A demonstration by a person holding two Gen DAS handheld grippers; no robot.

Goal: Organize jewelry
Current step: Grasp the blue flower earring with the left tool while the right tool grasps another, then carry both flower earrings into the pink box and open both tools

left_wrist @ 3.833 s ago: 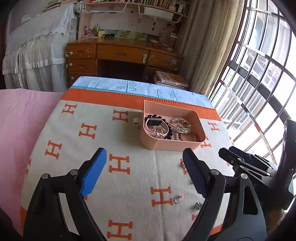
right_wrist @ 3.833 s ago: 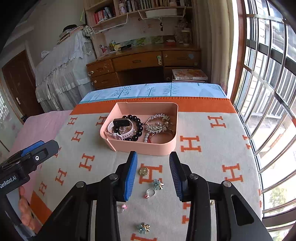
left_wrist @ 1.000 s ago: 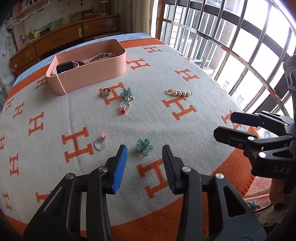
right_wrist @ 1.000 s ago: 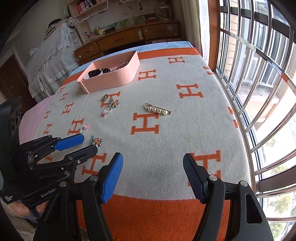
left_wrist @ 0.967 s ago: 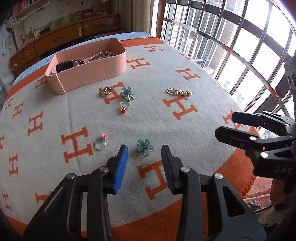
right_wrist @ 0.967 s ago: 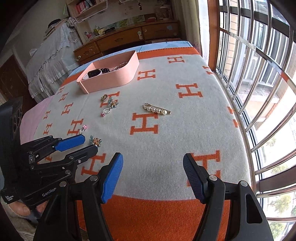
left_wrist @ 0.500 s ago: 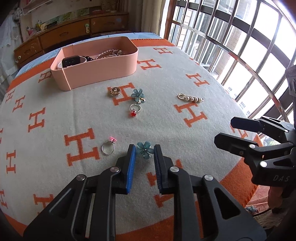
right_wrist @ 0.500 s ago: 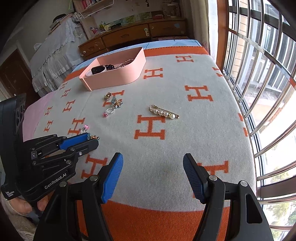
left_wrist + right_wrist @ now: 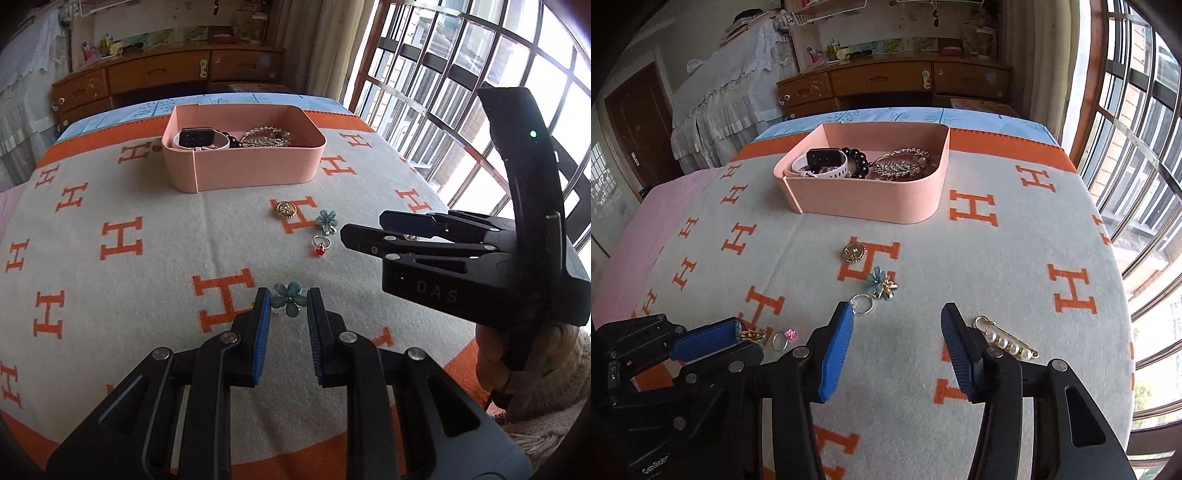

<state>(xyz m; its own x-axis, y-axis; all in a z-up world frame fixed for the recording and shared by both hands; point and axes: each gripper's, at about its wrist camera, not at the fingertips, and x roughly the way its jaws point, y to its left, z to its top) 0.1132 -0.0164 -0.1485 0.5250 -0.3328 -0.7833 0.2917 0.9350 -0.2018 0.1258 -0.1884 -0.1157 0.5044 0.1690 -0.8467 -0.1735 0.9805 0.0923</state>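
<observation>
Left gripper clenched on a blue flower brooch, its blue pads pressing the petals from both sides, above the cream blanket with orange H motifs. Right gripper released, nothing between its jaws, which have just been closing; a pearl pin lies on the blanket just beside its right finger. Loose on the blanket between the grippers and the pink tray: 1 gold round brooch, 1 blue-and-gold flower brooch, 1 silver ring with a red stone and 1 ring with a pink stone. The tray holds a white-strapped watch, black beads and glittering pieces
</observation>
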